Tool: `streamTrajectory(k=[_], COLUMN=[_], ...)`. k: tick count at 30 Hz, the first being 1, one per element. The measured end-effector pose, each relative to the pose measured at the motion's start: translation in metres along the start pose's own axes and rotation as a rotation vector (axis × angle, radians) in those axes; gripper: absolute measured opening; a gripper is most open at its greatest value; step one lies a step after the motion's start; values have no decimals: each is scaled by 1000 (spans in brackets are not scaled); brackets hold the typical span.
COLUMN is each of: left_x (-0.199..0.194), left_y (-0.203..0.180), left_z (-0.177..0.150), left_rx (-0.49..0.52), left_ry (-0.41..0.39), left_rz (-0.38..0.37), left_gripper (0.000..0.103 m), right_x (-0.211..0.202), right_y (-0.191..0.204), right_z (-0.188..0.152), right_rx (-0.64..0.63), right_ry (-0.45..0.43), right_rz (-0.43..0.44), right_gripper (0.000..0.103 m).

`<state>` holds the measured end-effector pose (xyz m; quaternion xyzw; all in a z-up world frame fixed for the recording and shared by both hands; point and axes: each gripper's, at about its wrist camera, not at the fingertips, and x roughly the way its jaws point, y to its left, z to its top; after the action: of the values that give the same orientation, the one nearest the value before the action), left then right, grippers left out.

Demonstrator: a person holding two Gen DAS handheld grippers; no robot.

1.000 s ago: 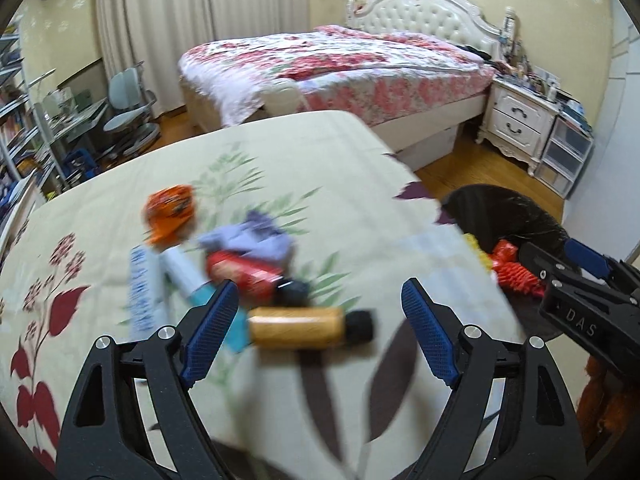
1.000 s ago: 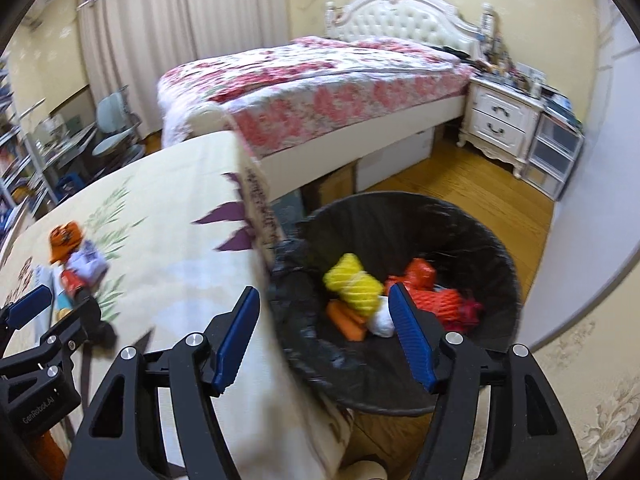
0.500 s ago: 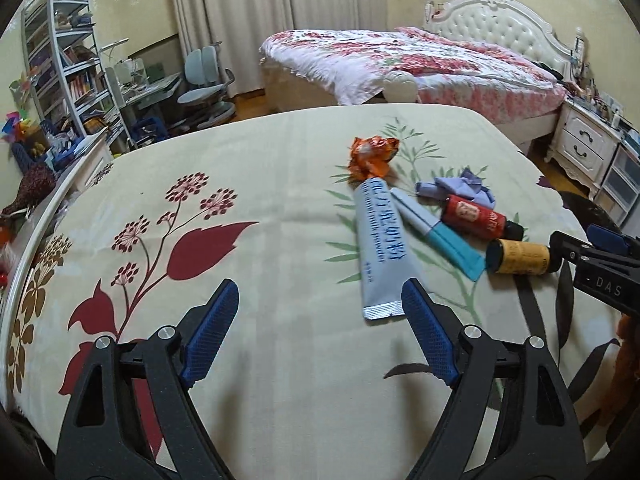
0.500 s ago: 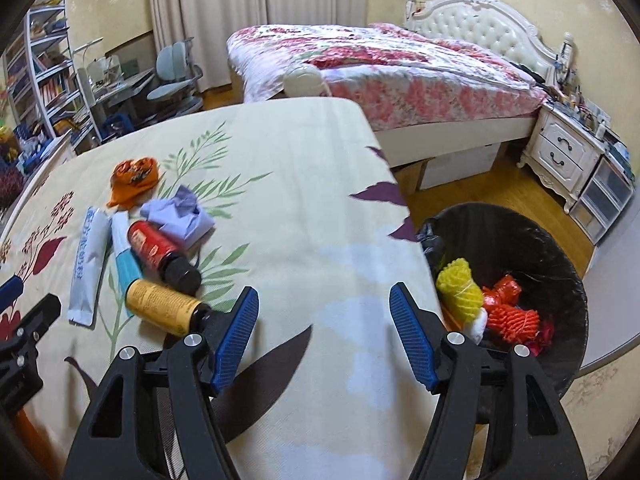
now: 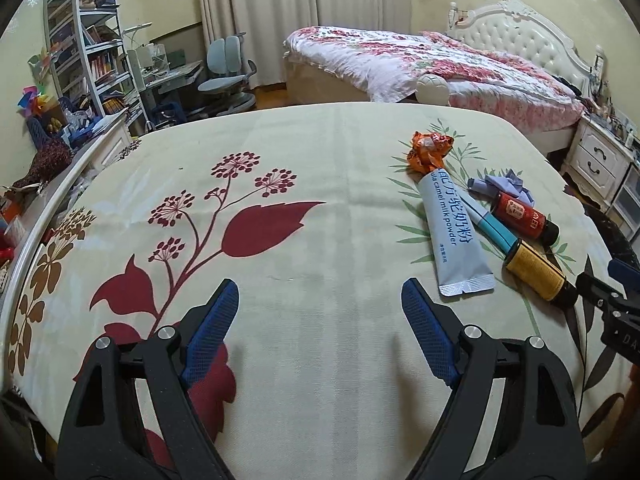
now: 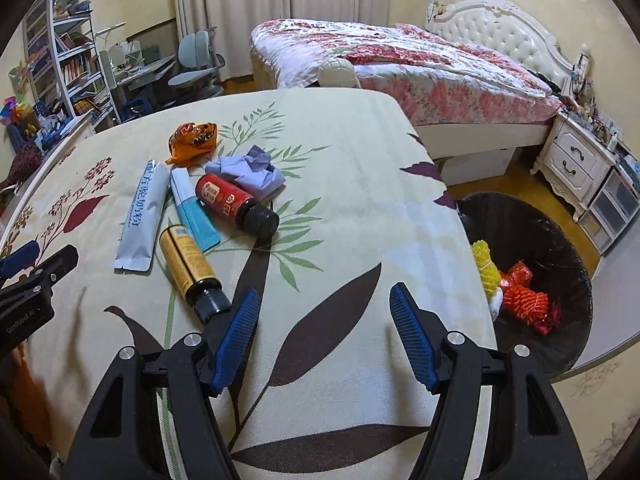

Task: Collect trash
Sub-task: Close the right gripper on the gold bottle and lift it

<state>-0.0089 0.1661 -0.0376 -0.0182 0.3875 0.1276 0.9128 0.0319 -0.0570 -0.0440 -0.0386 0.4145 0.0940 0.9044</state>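
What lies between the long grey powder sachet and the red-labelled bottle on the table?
A teal and white tube lies between the sachet and the red-labelled bottle, roughly parallel to the sachet. The right wrist view shows it best; the left wrist view agrees.

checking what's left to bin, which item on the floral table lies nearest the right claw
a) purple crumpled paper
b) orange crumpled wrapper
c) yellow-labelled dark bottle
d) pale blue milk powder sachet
c: the yellow-labelled dark bottle lies with its black cap just beside the right claw; the other three sit farther back.
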Motion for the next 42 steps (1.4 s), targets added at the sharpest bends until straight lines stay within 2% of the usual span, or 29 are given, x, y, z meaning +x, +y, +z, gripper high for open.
streamTrajectory(k=[8, 11, 13, 17, 19, 22, 28, 34, 42], left_x=[0, -1, -1, 0, 0, -1, -3, -1, 8], left_y=[18, 20, 21, 24, 24, 22, 16, -2, -32], left_z=[-4, -7, -7, -7, -7, -8, -8, -6, 5], left_rx=[-37, -41, -45, -57, -56, -50, -36, -7, 30], left_ry=[12, 12, 14, 16, 16, 15, 12, 9, 1], left_rz=[18, 18, 16, 7, 6, 4, -14, -47, -94], left_gripper=[82, 82, 82, 82, 82, 82, 82, 82, 82], right_x=[-2, 6, 13, 22, 20, 15, 5, 11, 30], right_y=[42, 60, 68, 73, 72, 68, 39, 2, -8], right_z=[9, 7, 6, 2, 0, -4, -14, -7, 12], right_rx=[-86, -130, -149, -158, -148, -143, -77, 11, 31], right_ry=[-13, 4, 26, 56, 52, 45, 33, 28, 18], right_rz=[108, 131, 144, 158, 169, 146, 90, 32, 17], right_gripper=[65, 59, 49, 36, 29, 28, 28, 28, 28])
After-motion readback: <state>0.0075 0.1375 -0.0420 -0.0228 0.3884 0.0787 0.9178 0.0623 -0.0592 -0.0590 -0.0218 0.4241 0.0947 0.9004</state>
